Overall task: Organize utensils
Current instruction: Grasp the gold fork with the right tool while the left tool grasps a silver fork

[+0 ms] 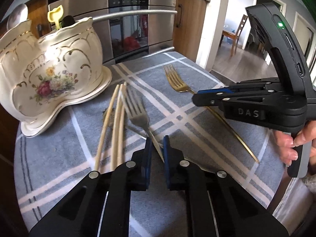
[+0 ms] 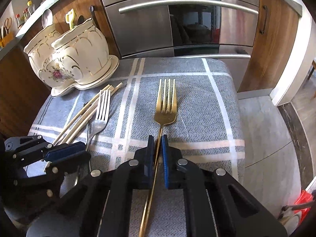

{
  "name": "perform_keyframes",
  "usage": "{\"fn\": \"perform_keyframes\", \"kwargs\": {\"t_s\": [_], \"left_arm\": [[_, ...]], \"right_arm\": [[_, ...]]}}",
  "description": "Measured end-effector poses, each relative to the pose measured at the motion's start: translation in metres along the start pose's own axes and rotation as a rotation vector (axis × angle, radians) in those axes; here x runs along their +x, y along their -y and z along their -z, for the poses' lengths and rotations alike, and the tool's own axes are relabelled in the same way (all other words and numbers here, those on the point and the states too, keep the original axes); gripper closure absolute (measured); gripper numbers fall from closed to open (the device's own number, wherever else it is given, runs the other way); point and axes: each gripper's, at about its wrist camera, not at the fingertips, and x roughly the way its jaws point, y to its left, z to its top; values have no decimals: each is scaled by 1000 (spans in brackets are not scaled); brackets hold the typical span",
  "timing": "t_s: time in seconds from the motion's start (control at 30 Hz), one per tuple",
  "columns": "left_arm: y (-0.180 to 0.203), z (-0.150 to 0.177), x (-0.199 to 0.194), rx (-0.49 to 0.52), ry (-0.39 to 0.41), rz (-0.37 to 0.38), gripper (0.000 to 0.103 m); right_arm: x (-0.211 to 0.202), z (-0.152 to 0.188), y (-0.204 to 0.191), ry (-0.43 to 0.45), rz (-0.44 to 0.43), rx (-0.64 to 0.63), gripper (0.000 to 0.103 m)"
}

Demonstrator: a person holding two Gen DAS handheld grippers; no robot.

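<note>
Landmark: cream porcelain two-pot utensil holder with gold trim and floral print (image 1: 53,75) (image 2: 73,57), sitting on its matching saucer at the far-left corner of the grey-blue plaid cloth (image 1: 65,144) (image 2: 207,118).

Left gripper (image 1: 157,145) (image 2: 66,154): blue-padded fingers straddle the handle of the silver steel fork (image 1: 138,114) (image 2: 101,114). A narrow gap shows on both sides of the handle, so jaws are part-closed and not clamped on it. The fork lies flat on the cloth, just right of the holder's saucer, tines pointing toward the holder side.

Pale wooden chopsticks (image 1: 114,118) (image 2: 86,114): loose bundle on the cloth directly in front of the holder, tips near the saucer rim, touching or just beside the silver fork's left edge.

Right gripper (image 2: 157,146) (image 1: 205,96): fingers close in around the neck of the gold-coloured metal fork (image 2: 165,102) (image 1: 177,81). Left pad looks in contact, right pad shows a sliver of gap; can't tell if the grip is firm. The fork lies flat on the cloth, well right of the holder, tines pointing at the stainless steel oven (image 1: 128,23) (image 2: 177,19) behind.

Already in the holder: silver spoon (image 1: 17,15) (image 2: 47,17), pale yellow plastic utensil (image 1: 55,15) (image 2: 70,19), and a dark handle I can't identify.
</note>
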Motion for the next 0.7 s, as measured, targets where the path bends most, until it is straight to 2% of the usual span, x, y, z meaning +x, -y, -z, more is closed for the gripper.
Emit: {"fn": "perform_keyframes", "kwargs": {"t_s": [0.37,0.53,0.7], "left_arm": [[-3,-2,2,-8,-8,11,91],[-9,0,0,-23,10,27,97],[-14,0,-14,-32,50,46,97]], "right_arm": [[0,0,-1,0,-23,2,97],[-10,-3,0,57,-55,17,97],[-18,-5,3,96,-79,30,97]]}}
